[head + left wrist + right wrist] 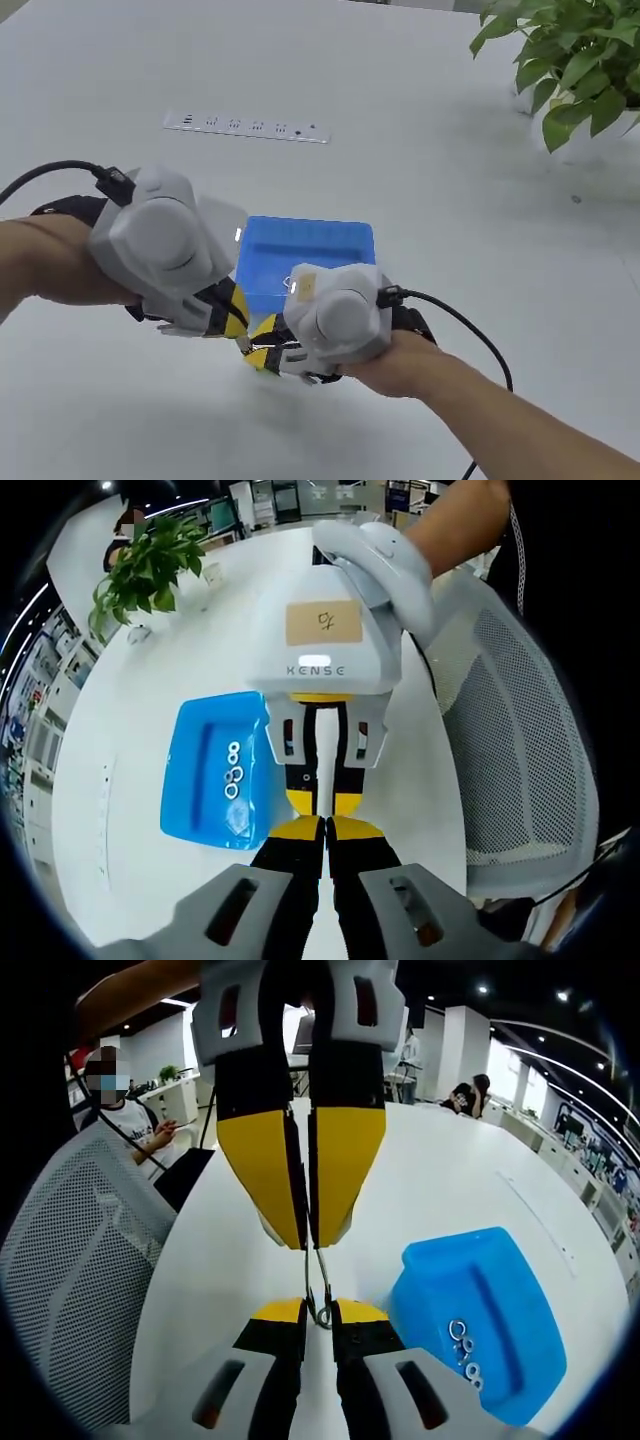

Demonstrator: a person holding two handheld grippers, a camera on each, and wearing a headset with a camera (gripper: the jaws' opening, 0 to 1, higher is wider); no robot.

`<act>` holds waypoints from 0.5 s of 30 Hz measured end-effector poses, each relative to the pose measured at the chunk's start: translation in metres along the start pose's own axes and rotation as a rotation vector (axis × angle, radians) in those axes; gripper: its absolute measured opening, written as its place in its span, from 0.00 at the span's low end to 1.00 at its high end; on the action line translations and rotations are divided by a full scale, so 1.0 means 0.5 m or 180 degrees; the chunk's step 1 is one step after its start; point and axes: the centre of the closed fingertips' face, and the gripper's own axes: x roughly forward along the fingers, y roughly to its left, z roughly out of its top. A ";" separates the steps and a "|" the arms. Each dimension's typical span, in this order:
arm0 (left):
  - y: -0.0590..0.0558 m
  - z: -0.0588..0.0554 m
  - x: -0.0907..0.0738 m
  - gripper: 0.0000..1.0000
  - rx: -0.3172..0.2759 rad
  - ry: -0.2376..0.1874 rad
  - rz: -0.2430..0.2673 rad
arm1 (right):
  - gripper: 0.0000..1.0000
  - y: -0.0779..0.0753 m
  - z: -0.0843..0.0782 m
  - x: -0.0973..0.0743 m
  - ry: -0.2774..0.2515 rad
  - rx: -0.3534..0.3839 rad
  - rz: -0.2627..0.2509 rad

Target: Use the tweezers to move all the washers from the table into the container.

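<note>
My left gripper (240,325) and right gripper (262,352) meet tip to tip just in front of the blue container (320,250). In the right gripper view, thin metal tweezers (314,1280) run from the shut yellow jaws of the left gripper (308,1235) down between the tips of my right gripper (320,1318), which stand narrowly closed around them. Whether a washer sits at the tweezers' end is too small to tell. Several washers (463,1345) lie inside the container (490,1290). In the left gripper view, the washers (233,773) lie in the container (205,780), left of the left gripper (326,832).
A white power strip (245,127) lies on the table beyond the container. A potted plant (575,60) stands at the far right corner. A mesh office chair (520,750) stands at the table's near edge. People sit at desks in the background.
</note>
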 end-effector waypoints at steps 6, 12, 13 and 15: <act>0.004 0.003 0.001 0.05 -0.0045 -0.0047 -0.0014 | 0.11 -0.001 -0.002 0.002 0.0009 0.0016 0.0015; 0.009 0.003 0.002 0.05 -0.0081 -0.0058 -0.0014 | 0.10 0.000 -0.005 0.003 0.0022 0.0076 0.0018; 0.009 0.003 0.002 0.05 -0.0081 -0.0059 -0.0010 | 0.10 -0.001 -0.006 0.004 0.0024 0.0081 0.0019; 0.010 0.003 0.001 0.05 -0.0094 -0.0062 -0.0010 | 0.10 -0.002 -0.006 0.004 0.0027 0.0096 0.0024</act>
